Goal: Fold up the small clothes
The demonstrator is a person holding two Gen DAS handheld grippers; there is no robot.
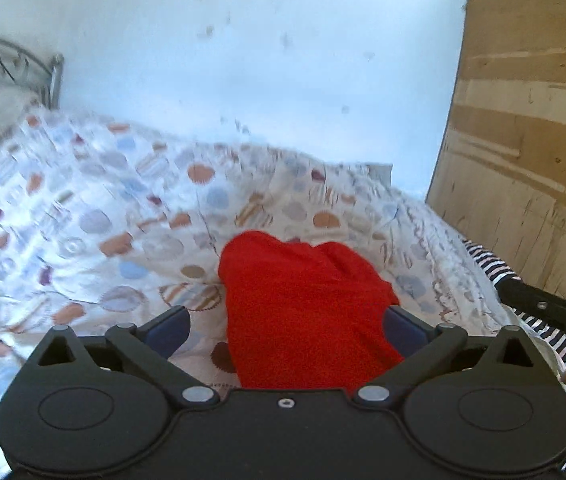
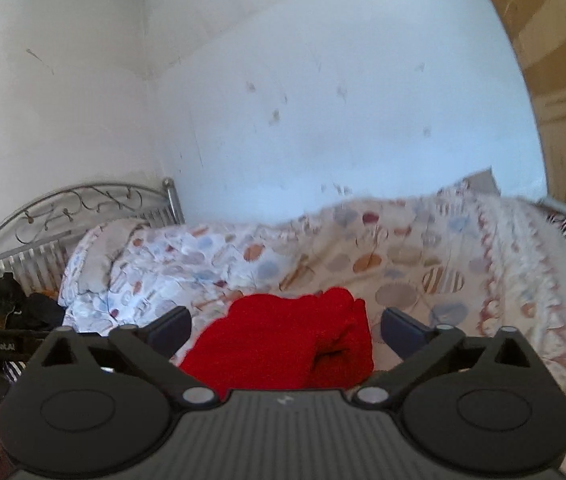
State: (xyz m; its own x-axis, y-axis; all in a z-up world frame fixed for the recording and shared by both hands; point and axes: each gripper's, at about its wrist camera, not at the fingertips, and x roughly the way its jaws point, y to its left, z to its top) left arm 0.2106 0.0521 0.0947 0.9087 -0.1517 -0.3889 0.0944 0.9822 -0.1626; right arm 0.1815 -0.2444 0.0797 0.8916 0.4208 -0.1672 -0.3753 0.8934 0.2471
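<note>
The red garment [image 1: 303, 304] looks soft and limp; pinch an outer edge. Your left gripper [image 1: 287, 326] and right gripper [image 2: 285, 326] both stand spread wide, gripping nothing.

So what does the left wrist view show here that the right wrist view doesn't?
Only the left wrist view shows the left gripper, open, with part of the other tool's black body over striped fabric at right. Only the right wrist view shows the right gripper, open, plus dark clothes piled beside the metal headboard. Both show the red garment lying on the patterned bedspread, gripped by neither.
</note>
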